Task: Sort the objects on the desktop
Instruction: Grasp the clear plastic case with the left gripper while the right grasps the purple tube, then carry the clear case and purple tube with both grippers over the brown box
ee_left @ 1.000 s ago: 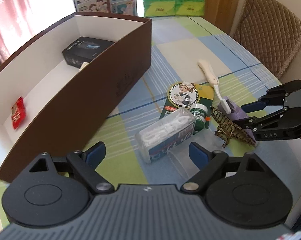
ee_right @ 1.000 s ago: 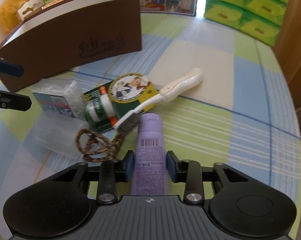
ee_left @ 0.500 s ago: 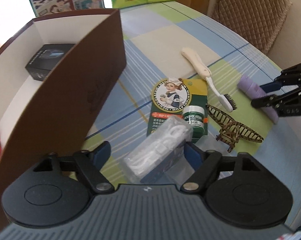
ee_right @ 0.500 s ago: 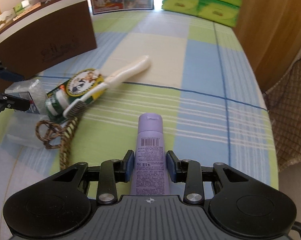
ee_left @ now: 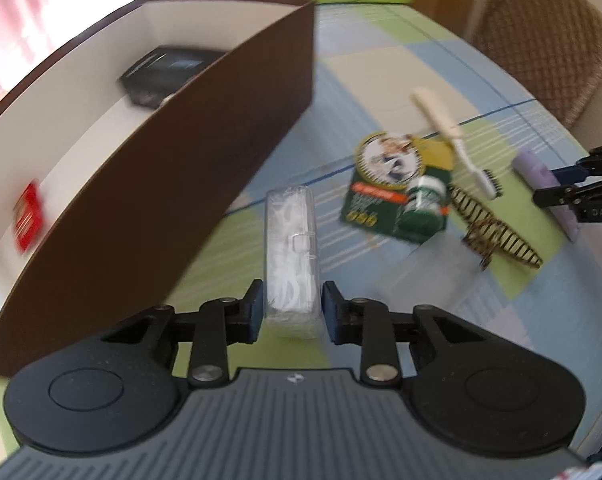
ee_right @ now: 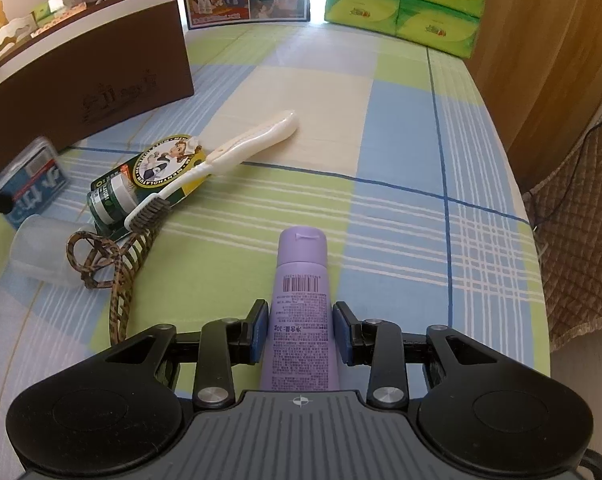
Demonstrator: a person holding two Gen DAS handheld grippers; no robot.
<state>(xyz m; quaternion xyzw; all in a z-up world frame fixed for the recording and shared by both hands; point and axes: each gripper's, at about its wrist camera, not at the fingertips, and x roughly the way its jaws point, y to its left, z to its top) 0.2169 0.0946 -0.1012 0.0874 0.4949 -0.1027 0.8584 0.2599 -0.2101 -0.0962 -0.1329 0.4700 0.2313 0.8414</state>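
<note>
The left tool point(ee_left: 289, 312) has just closed and pinches the clear floss-pick box point(ee_left: 291, 256) lengthwise along its fingers; the brown storage box point(ee_left: 205, 168) lies immediately to its left. The right tool point(ee_right: 301, 332) pinches the purple tube point(ee_right: 301, 312).

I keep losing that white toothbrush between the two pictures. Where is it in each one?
Left wrist view: the toothbrush lies upper right, its bristles toward the purple tube.
Right wrist view: the toothbrush lies left of centre, across the green card.
Shared landmark: the brown box.
</note>
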